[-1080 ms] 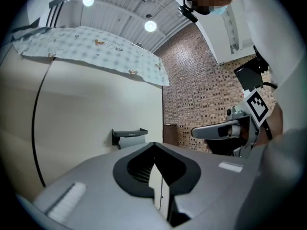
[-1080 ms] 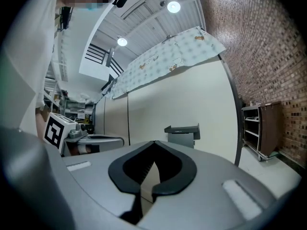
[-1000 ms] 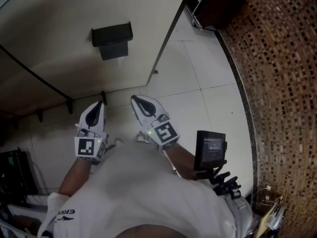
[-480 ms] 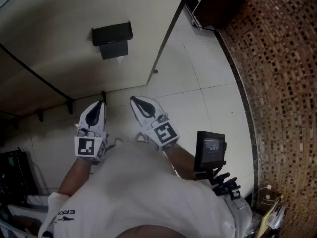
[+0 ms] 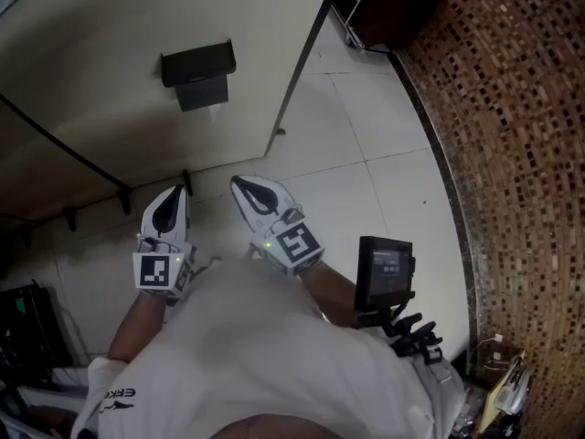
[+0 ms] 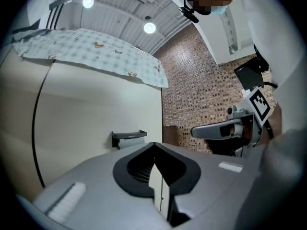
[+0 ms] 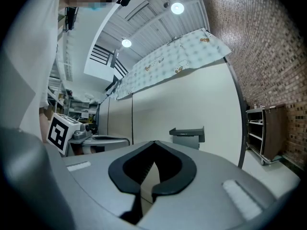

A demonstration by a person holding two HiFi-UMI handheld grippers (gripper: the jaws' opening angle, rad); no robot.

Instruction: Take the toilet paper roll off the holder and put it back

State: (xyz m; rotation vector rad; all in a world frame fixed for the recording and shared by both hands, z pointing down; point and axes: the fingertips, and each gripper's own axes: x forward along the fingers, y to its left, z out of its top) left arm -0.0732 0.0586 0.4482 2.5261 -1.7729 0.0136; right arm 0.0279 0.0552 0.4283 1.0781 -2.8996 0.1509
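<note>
Looking like a mock washroom stall inside a workshop hall; showing a cream partition panel (image 5: pixel 119 26) bearing a black wall-mounted paper holder (image 5: pixel 198 63), large white floor tiles (image 5: pixel 366 154), a brown mosaic-tile wall (image 5: pixel 516 154), a ribbed metal ceiling (image 6: pixel 122 6) with round lamps (image 6: pixel 149 28), cluttered storage racks (image 7: pixel 81 110) beyond.

Pale tiled floor (image 5: pixel 366 144). Cream partition (image 5: pixel 91 16) on the left, with a patterned cloth (image 6: pixel 96 51) draped over its top. Brown brick wall (image 5: pixel 512 154) on the right, a dark shelved cart (image 5: pixel 388 7) beside it. Ceiling lamps (image 6: pixel 149 28) lit.
</note>
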